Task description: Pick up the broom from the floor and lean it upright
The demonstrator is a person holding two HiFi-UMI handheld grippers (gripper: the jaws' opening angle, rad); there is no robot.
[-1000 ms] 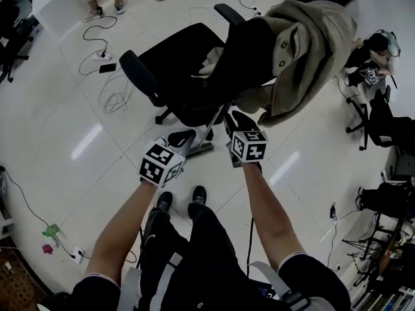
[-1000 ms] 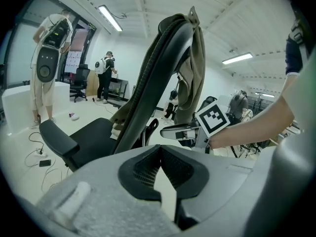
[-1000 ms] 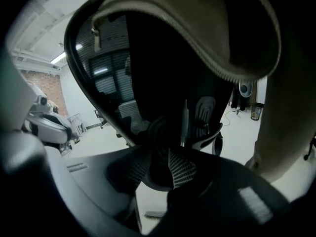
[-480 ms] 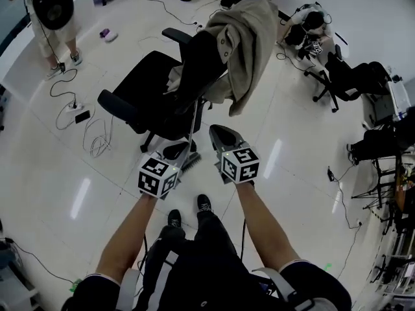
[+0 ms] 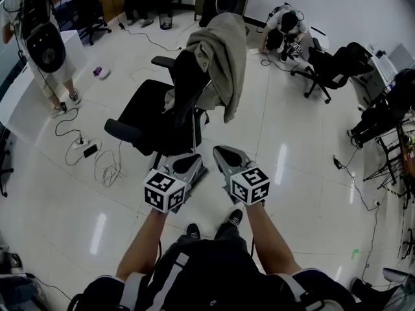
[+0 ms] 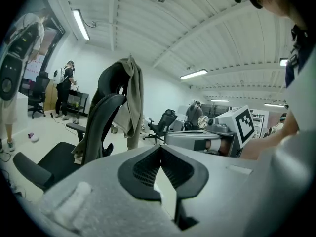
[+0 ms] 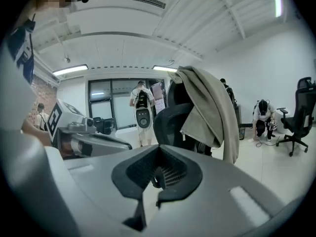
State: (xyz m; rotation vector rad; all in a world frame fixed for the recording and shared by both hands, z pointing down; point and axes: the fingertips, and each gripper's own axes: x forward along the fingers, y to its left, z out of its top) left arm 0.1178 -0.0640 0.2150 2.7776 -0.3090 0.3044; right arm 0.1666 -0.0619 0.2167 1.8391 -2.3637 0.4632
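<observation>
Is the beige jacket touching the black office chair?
Touching. In the head view the beige jacket hangs draped over the backrest of the black office chair, with no gap; the right gripper view agrees.

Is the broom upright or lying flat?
Upright: the broom stands on end, its handle leaning against the black office chair.

"How many grippers?"
"Two, both mine: left gripper (image 5: 196, 161) and right gripper (image 5: 220, 151), with one cube (image 5: 166, 191) on each."
"Chairs?"
"Two clear ones: near chair (image 5: 144, 118) under one jacket (image 5: 224, 50), and far chair (image 5: 334, 67). The darker ones I can't count."
"People? Brooms?"
"One standing person (image 5: 42, 41), one crouching person (image 5: 283, 28), one broom (image 5: 196, 128)."
</observation>
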